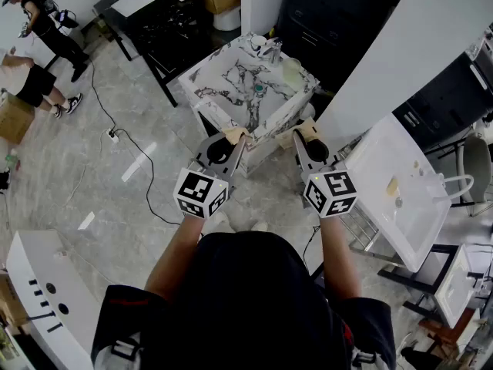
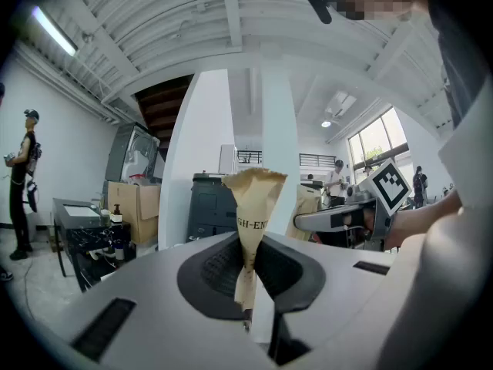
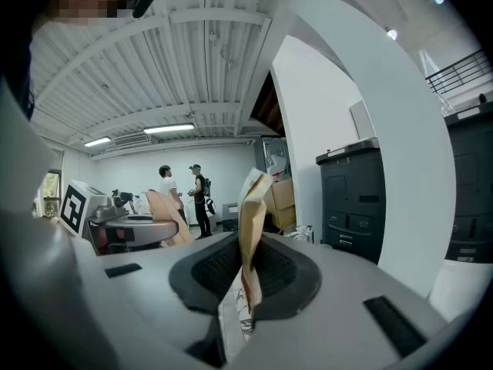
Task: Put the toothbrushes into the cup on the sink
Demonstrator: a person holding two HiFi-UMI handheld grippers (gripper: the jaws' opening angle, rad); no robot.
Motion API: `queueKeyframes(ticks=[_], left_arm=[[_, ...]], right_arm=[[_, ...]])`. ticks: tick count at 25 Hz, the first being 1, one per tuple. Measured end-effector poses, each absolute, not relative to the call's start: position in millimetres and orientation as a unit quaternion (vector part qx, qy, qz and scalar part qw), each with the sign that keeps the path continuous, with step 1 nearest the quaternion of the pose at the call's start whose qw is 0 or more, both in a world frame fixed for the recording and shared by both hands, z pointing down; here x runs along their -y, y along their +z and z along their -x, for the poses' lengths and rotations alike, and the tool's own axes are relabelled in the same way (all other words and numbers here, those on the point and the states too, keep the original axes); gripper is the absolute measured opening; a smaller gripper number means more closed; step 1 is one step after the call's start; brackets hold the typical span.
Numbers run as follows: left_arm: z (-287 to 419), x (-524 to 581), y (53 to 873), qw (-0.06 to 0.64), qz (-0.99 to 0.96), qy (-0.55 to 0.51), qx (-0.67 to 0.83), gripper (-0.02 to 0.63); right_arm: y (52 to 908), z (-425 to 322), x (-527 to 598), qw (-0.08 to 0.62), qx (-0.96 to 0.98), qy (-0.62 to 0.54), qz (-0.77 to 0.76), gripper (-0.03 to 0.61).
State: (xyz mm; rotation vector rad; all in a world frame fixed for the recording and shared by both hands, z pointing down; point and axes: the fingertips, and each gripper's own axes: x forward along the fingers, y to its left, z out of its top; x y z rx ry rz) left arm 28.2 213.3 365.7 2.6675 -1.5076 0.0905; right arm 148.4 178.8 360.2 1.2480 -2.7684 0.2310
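A tan paper packet [image 2: 253, 206] is gripped in the fingers of the left gripper [image 1: 231, 142], and a second packet [image 3: 250, 230] is gripped the same way in the right gripper [image 1: 305, 142]. Both sets of fingers are clenched on the paper. The packets are taken to be wrapped toothbrushes, though no brush can be seen. In the head view both packets are seen poking past the fingertips toward the far side, with their long axes roughly along the grippers.

The marbled sink [image 1: 206, 74] is found straight ahead, its near edge just beyond the packets. The cup [image 1: 291, 69] is placed at the sink's far right corner, so it lies far and to the right of both grippers, and the right gripper is judged the nearer. A tap [image 1: 271, 50] is set just left of the cup and would have to be kept clear of. A white basin [image 1: 400, 206] is seen well apart at the right.
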Motion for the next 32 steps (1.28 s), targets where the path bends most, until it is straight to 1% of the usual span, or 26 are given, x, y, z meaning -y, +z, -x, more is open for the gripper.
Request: queueKeyframes(ticks=[7, 15, 32], left_arm=[[-44.7, -220.3, 372.3, 0.039, -0.865, 0.033, 0.499, 0.038], [-43.8, -219.0, 379.9, 0.04, -0.854, 0.043, 0.516, 0.038], [-30.7, -147.6, 393.5, 0.058, -0.861, 0.045, 0.503, 0.038]], right_arm=[[366.0, -162.4, -182.5, 0.046, 0.912, 0.072, -0.401, 0.064], [375.9, -160.4, -174.9, 0.047, 0.919, 0.078, -0.382, 0.064], [382.4, -142.3, -107.3, 0.043, 0.915, 0.1, -0.39, 0.064]])
